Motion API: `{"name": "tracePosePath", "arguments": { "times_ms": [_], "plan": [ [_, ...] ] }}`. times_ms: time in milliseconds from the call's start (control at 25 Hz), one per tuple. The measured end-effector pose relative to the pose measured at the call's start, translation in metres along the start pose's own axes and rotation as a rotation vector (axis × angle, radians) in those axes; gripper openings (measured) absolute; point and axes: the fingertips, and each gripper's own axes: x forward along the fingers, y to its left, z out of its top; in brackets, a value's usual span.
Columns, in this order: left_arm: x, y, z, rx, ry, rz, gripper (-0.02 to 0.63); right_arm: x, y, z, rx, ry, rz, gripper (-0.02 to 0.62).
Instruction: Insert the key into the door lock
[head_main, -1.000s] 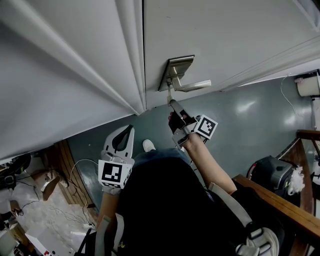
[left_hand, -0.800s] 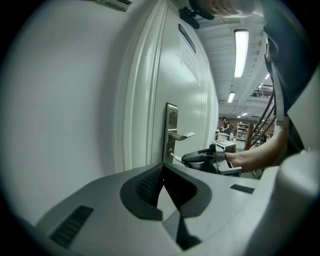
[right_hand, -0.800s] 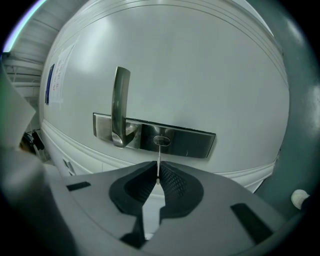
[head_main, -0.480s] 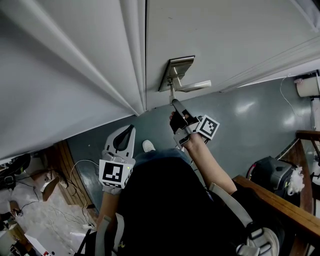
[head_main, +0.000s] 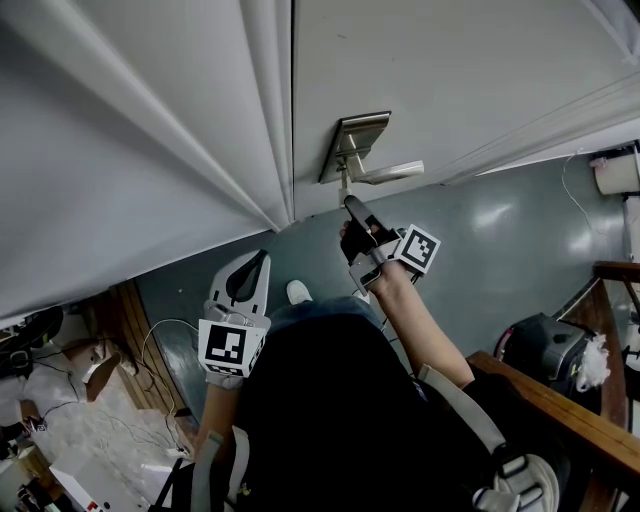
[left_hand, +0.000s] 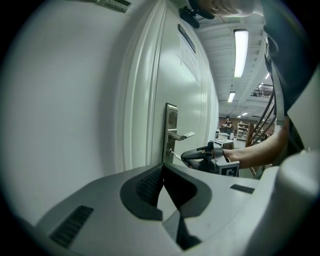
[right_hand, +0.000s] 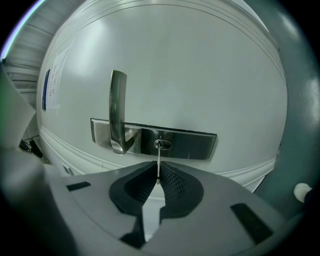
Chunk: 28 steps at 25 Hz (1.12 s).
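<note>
A white door carries a brushed-metal lock plate (head_main: 352, 145) with a lever handle (head_main: 385, 172). My right gripper (head_main: 352, 208) is shut on a thin silver key (head_main: 343, 188) just under the plate. In the right gripper view the key (right_hand: 158, 162) runs straight up from the pads (right_hand: 170, 181), and its tip is at the keyhole (right_hand: 162, 144), beside the handle (right_hand: 117, 110). My left gripper (head_main: 262, 255) is shut on nothing, lower left and away from the door. Its view shows the plate (left_hand: 171, 132), the key (left_hand: 175, 154) and the right gripper (left_hand: 187, 156) side-on.
The door frame and a white wall (head_main: 130, 150) fill the left. Below is a grey floor (head_main: 500, 240), with a wooden railing (head_main: 560, 410) at the right and cables and clutter (head_main: 90, 400) at the lower left. The person's dark-clothed body is close under both grippers.
My right gripper has edged slightly right and toward the lock plate with the key. The left gripper has stayed where it was.
</note>
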Motion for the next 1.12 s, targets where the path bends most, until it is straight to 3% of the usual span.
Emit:
{"name": "tracePosePath", "arguments": {
  "times_ms": [400, 880, 1120],
  "plan": [
    [0.007, -0.004, 0.001, 0.002, 0.004, 0.004, 0.008, -0.004, 0.001, 0.008, 0.005, -0.018, -0.015, 0.032],
    [0.007, -0.003, 0.000, 0.000, 0.017, 0.007, 0.008, -0.004, -0.001, 0.007, 0.147, -0.005, -0.033, 0.032],
    [0.007, -0.004, 0.000, 0.000, 0.021, 0.007, 0.008, 0.004, -0.003, 0.017, 0.158, -0.010, -0.045, 0.032]
  ]
}}
